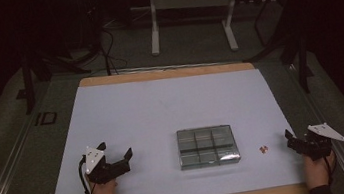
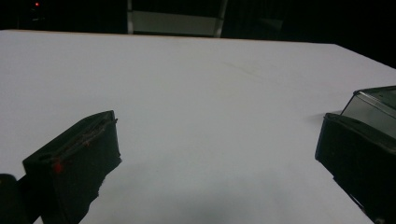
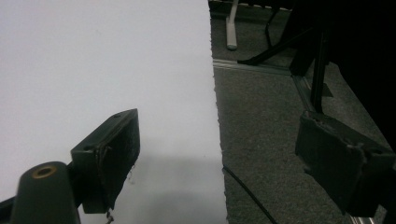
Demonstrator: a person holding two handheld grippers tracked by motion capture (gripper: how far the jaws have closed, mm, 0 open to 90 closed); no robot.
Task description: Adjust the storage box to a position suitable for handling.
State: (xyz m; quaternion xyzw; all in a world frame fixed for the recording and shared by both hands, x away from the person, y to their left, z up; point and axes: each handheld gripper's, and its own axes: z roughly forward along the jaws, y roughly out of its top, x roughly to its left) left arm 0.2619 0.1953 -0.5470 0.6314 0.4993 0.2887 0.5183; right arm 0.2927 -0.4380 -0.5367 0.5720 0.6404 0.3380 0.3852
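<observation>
**Two grippers wait beside the clear box**

From the high view, the clear box (image 1: 208, 146) sits on the bench (image 1: 161, 108) between the left gripper (image 1: 115, 154) and the right gripper (image 1: 288, 138); a tiny red piece (image 1: 264, 149) lies just right of the box. In the left gripper view, the jaws stand wide with nothing between them; the box (image 2: 373, 105) peeks in at the right. In the right gripper view, the jaws are wide too, over the bench edge (image 3: 212, 93).

Overhead, two low, seemingly table-level (image 1: 161, 103) views
</observation>
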